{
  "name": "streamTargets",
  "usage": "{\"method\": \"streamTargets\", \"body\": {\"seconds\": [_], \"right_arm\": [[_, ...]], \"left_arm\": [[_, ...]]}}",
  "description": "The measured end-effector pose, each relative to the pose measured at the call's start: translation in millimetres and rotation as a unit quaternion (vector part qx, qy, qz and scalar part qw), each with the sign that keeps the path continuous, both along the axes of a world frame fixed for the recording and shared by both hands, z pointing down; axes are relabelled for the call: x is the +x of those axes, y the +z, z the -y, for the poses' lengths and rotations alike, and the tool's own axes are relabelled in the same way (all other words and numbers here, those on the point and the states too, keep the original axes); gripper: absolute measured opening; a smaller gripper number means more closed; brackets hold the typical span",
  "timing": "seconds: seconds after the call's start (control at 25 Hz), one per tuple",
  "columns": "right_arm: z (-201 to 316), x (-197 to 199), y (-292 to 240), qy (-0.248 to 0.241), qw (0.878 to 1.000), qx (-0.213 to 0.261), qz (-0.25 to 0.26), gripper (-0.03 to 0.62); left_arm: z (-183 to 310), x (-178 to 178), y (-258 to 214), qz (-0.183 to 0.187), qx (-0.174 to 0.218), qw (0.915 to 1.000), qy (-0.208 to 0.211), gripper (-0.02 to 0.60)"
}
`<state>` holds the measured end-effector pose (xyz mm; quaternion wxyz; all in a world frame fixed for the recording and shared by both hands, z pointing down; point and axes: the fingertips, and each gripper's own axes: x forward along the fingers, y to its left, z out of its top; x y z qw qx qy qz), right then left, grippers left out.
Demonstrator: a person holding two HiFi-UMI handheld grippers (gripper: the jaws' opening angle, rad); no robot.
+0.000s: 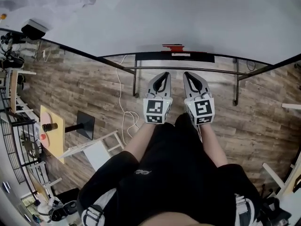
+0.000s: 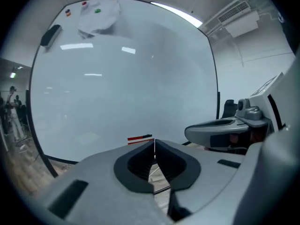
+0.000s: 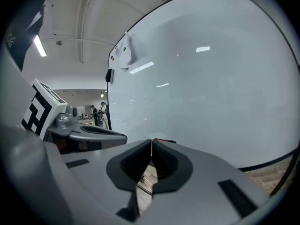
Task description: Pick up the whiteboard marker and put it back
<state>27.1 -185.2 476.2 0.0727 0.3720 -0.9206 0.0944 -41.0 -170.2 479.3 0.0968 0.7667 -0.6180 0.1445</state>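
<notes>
While the whiteboard [image 1: 188,18] fills the space ahead, the left claw [image 1: 165,75] and the right claw [image 1: 188,74] hang side by side, each fully closed and holding nothing. The red whiteboard marker [image 1: 172,46] lies at the board's lower edge, well apart from both. The picking seems not yet begun, and next one claw must reach forward and open over it.

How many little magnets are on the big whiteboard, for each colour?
Orange magnet: 1
Red magnet: 1
Green magnet: 1
Total: 3, all near one top corner of the whiteboard.
</notes>
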Motion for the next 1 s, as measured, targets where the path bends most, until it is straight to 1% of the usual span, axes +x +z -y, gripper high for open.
{"method": "streamTargets", "body": {"seconds": [0.2, 0.32, 0.56, 0.72, 0.84, 1.0], "right_arm": [[-28.5, -30.5, -14.0, -0.014, 1.0, 0.017, 0.0, 0.003], [-49.6, -40.3, -26.9, -0.018, 0.999, 0.034, -0.002, 0.003], [-99.8, -40.4, -47.0, -0.018, 0.997, 0.066, -0.025, 0.003], [-141.5, -38.4, -64.8, -0.028, 0.996, 0.081, -0.027, 0.003], [-164.1, -28.5, -77.9, -0.024, 0.995, 0.091, -0.025, 0.003], [-177.3, -5.9, -83.0, -0.007, 0.994, 0.105, -0.034, 0.003]], "left_arm": [[-36.2, -34.8, -15.3, -0.009, 0.022, 0.9991, -0.036, 0.006], [-60.1, -46.7, -26.9, -0.011, 0.038, 0.9979, -0.051, 0.006], [-110.8, -52.3, -55.8, -0.009, 0.087, 0.9937, -0.07, 0.006], [-149.7, -51.4, -63.8, -0.031, 0.095, 0.9916, -0.082, 0.006], [-174.0, -40.6, -69.7, -0.049, 0.101, 0.9905, -0.078, 0.006], [-192.6, -26.3, -81.3, -0.052, 0.119, 0.9887, -0.074, 0.006]]}}
